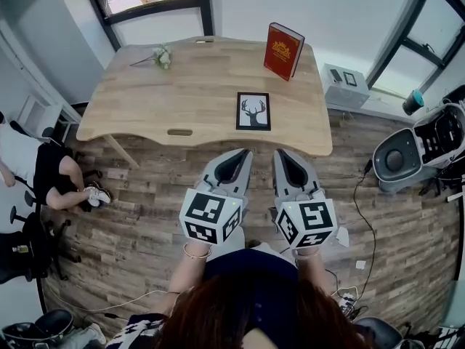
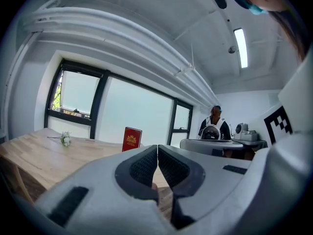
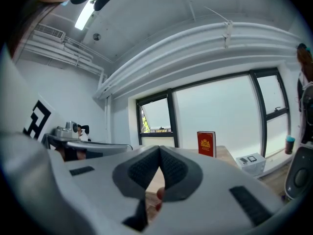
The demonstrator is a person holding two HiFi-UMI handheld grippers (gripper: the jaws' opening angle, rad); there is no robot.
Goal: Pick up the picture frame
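Left gripper [image 1: 245, 153] and right gripper [image 1: 279, 153], jaws together, face the picture frame [image 1: 253, 111]; book [image 1: 283, 51] and perhaps flowers [image 1: 163, 55] beyond.

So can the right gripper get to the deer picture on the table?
Probably yes. The picture frame lies near the front edge of the table, just ahead of the right gripper, with nothing between them. The gripper is shut, so it must open first.

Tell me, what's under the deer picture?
The picture frame lies flat on the wooden table. Only bare wood shows around it; whatever is directly beneath is hidden.
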